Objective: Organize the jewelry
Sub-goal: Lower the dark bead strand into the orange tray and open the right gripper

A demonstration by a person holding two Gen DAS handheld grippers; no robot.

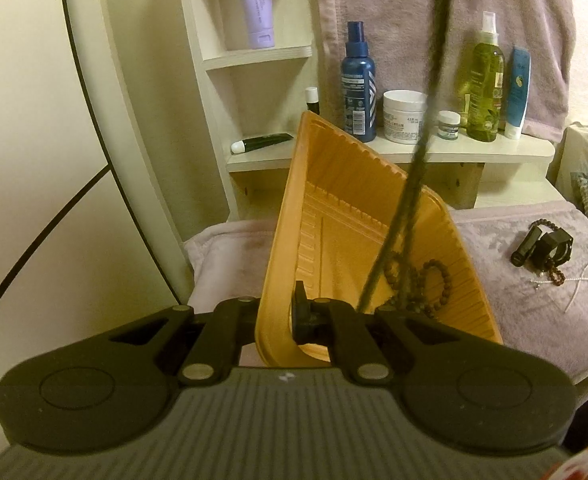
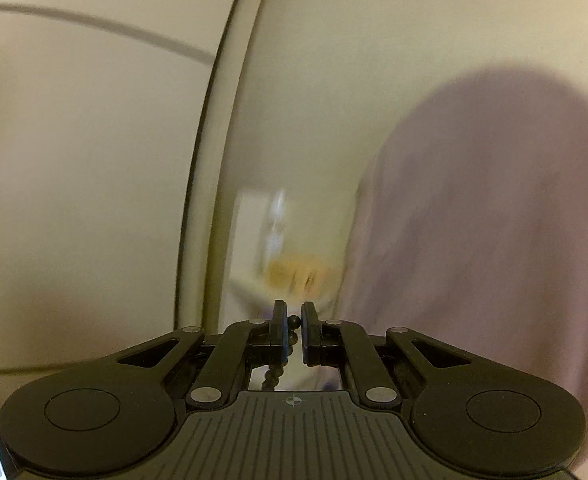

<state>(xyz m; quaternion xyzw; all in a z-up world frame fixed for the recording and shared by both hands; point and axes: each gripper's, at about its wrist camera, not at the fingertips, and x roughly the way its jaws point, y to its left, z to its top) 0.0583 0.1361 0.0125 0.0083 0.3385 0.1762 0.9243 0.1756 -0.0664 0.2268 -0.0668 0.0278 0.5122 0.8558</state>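
Dark bead strand [image 1: 422, 128]: limp, light, slippery; hangs into the orange tray [image 1: 334, 200], brown bead bracelets [image 1: 430, 284] at its 5 o'clock. Best pinched across several beads. Right gripper [image 2: 293, 326] clamped on its top beads; left gripper [image 1: 277, 312] clamped on the tray rim, tray tilted.

1. The dark beaded strand [image 1: 422, 128] is smeared by motion, its top cut off by the upper picture edge.
2. The orange tray [image 1: 334, 216] hides one finger of the left hand-held gripper [image 1: 281, 316].
3. The small jewelry pile [image 1: 550, 264] near the towel's far right edge is too small to sort.
4. In the right wrist view, everything past the black beads [image 2: 292, 326] is blurred.
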